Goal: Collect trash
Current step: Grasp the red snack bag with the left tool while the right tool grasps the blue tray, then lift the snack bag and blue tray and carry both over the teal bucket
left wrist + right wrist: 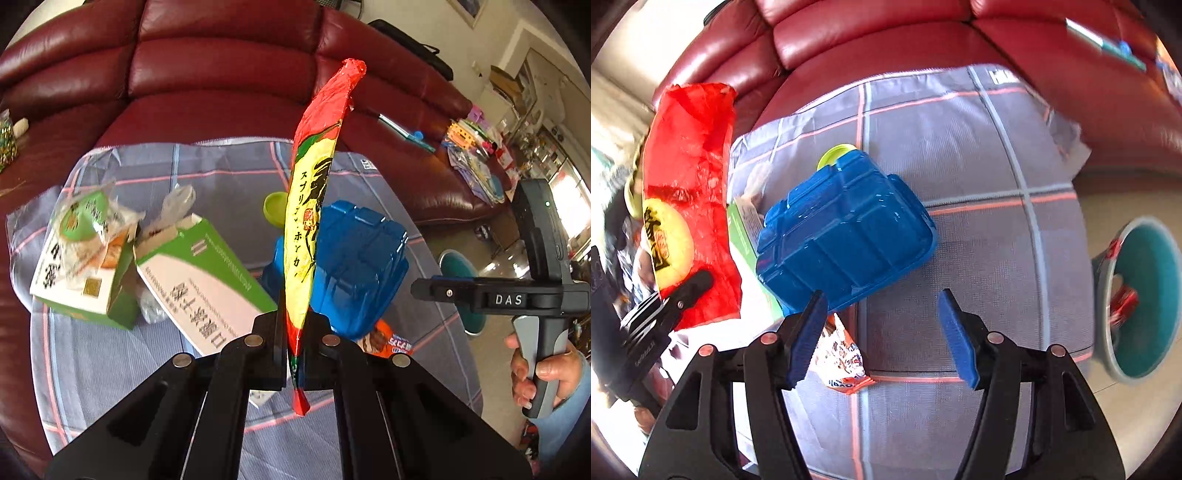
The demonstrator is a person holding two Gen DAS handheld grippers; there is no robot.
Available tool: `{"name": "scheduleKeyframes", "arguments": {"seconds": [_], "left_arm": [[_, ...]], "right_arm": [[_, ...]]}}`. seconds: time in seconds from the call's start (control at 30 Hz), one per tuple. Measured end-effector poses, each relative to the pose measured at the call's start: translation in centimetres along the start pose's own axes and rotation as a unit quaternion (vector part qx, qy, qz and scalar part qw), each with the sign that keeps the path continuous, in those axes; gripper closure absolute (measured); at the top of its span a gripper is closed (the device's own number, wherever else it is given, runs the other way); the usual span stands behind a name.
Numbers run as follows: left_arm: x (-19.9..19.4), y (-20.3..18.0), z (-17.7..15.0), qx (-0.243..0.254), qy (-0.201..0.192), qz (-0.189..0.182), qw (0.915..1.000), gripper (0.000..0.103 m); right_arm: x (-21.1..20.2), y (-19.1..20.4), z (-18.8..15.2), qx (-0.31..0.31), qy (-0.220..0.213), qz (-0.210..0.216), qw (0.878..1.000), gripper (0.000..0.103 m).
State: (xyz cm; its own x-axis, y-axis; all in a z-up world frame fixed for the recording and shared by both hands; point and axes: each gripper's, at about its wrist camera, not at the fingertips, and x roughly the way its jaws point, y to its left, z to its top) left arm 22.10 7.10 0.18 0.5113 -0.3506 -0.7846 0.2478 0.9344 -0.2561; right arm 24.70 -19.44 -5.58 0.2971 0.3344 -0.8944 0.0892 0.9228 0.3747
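Left tool (295,325) clenched on red and yellow snack wrapper (314,206); wrapper pinched edge-on between the two black fingers, standing up and away from the tool, twisted red tip at the far end, short red tail hanging below the grip. Same wrapper (687,206) seen broadside in right wrist view, held at far left, above the cloth edge.

Right tool (882,336) released, blue pads (807,339) well apart, nothing between them; hovering over plaid cloth (979,258). Seen from the left view too, gripped by right hand (543,373) off to the right side.

Plaid cloth (110,369) spread over the surface in front of dark red leather sofa (221,74). On the cloth: blue plastic tray (846,232), upside down, ribbed; lime-green lid (834,155) just behind it, partly hidden. Small orange and white packet (846,362) near the tray's front edge, lying between the right tool's pads in view, below them. Two green and white cartons (195,273), torn open, left of the tray, with crumpled clear plastic (92,218) on top of them.

Teal bin (1145,299) on the floor to the right of the cloth, something red inside; contents blurred.
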Motion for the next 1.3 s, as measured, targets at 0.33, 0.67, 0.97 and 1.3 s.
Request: {"name": "scheduleKeyframes", "arguments": {"seconds": [0.33, 0.67, 0.97, 1.3], "left_arm": [[6.3, -0.1, 2.0, 0.034, 0.052, 0.02, 0.9979, 0.099], [7.6, 0.5, 1.1, 0.03, 0.062, 0.017, 0.9975, 0.099], [7.3, 1.5, 0.8, 0.006, 0.055, 0.005, 0.9985, 0.099], [3.7, 3.1, 1.4, -0.035, 0.006, 0.017, 0.9992, 0.1]], "right_arm": [[2.8, -1.4, 1.4, 0.058, -0.005, 0.099, 0.993, 0.023], [1.9, 2.0, 2.7, 0.014, -0.061, 0.115, 0.991, 0.019], [3.4, 6.1, 5.2, -0.034, -0.055, 0.115, 0.991, 0.032], [4.2, 10.8, 6.4, -0.072, -0.051, 0.132, 0.987, 0.093]]}}
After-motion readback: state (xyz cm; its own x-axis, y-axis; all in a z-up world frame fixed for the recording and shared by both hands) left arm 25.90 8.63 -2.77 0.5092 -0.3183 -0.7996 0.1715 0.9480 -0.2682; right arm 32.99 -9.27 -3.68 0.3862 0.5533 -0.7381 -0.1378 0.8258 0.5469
